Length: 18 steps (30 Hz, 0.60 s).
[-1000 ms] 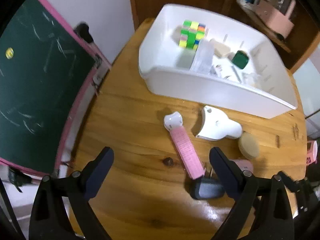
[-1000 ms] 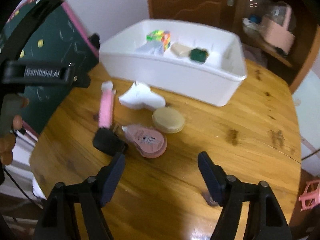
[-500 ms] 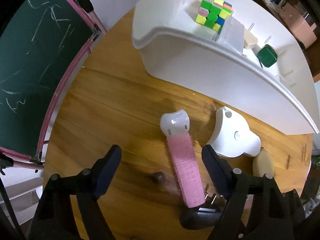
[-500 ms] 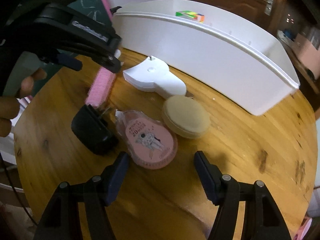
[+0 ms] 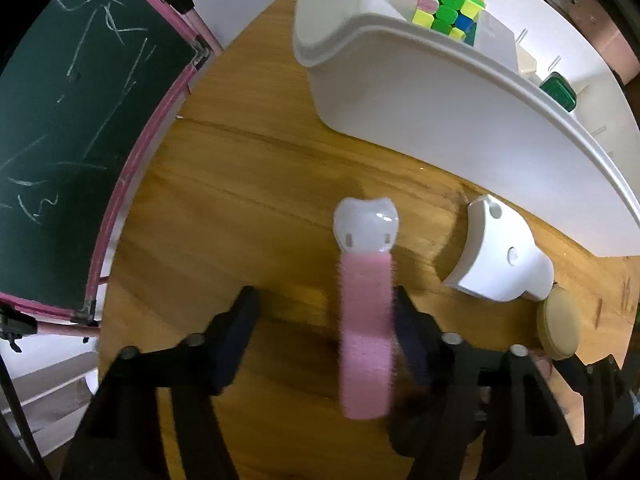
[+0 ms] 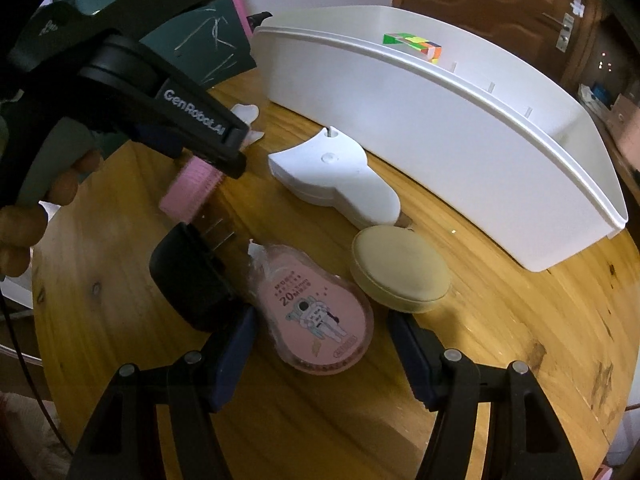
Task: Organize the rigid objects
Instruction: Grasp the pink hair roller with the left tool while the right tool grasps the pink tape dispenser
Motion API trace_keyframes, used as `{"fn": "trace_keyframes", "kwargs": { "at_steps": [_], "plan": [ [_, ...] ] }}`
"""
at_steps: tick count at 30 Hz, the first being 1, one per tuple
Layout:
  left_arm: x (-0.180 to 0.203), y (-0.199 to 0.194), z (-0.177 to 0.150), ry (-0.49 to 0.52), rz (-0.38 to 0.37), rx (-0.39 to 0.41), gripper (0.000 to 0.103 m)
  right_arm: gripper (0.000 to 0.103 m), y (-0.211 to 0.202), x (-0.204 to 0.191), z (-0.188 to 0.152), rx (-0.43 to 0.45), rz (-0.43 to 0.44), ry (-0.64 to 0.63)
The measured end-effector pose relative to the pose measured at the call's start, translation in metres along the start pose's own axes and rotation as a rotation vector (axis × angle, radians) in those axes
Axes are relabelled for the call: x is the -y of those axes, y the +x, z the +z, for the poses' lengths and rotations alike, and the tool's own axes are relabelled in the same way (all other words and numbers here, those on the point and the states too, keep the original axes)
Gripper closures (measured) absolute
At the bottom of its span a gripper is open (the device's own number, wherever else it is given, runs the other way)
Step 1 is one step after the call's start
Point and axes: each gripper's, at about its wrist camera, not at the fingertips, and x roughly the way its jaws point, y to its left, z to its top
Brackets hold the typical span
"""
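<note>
**Both claws closing on table items, bin straight ahead**

L claw [image 5: 324, 320]: I've got it pointing straight down over the pink strip w/ white tooth-shaped end [image 5: 365, 320]. Strip's long axis runs along my view, i.e. across the jaw gap, good for a pinch on its width. Jaws closing; strip sits off-centre btw them, hard against the R finger, L finger still apart from it. No grip yet.

R claw [image 6: 320, 340]: angled down over the pink correction-tape dispenser [image 6: 320, 312]. Jaws closing, dispenser's fat end btw them, pads not pressing yet as far as I can tell.

Outward: black plug adapter [image 6: 188, 276] touching the dispenser's L side, right by my L finger, likely to get nudged. Beige round case [image 6: 400, 268] just beside on the R. White tape dispenser [image 6: 336, 178] further on, then white bin [image 6: 440, 152] w/ cube [image 5: 450, 2] inside. The two claws are close together; crowding risk.
</note>
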Motion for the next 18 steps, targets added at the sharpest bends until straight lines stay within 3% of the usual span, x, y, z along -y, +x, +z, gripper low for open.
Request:
{"fn": "trace_keyframes", "kwargs": {
  "at_steps": [2,9,11,12,13,18],
  "plan": [
    [-0.002,-0.001,-0.002,0.005,-0.002,-0.004,0.039,0.046,-0.003,-0.002,0.003,-0.005,0.011,-0.019],
    [-0.008,0.000,-0.004,0.013,-0.001,-0.006,0.044,0.046,-0.003,-0.008,0.004,0.001,0.029,-0.054],
    [-0.009,-0.001,-0.005,0.022,-0.006,-0.004,0.049,0.046,-0.003,-0.007,0.005,0.005,0.028,-0.050],
    [-0.010,-0.003,-0.007,0.026,-0.008,-0.003,0.058,0.047,-0.003,-0.008,0.005,0.007,0.028,-0.050],
    [-0.009,-0.004,-0.008,0.038,-0.013,0.000,0.072,0.047,-0.002,-0.009,0.006,0.011,0.028,-0.052],
    [-0.012,-0.009,-0.014,0.066,-0.029,0.008,0.077,0.051,-0.007,-0.017,0.001,0.005,0.013,-0.033]
  ]
}}
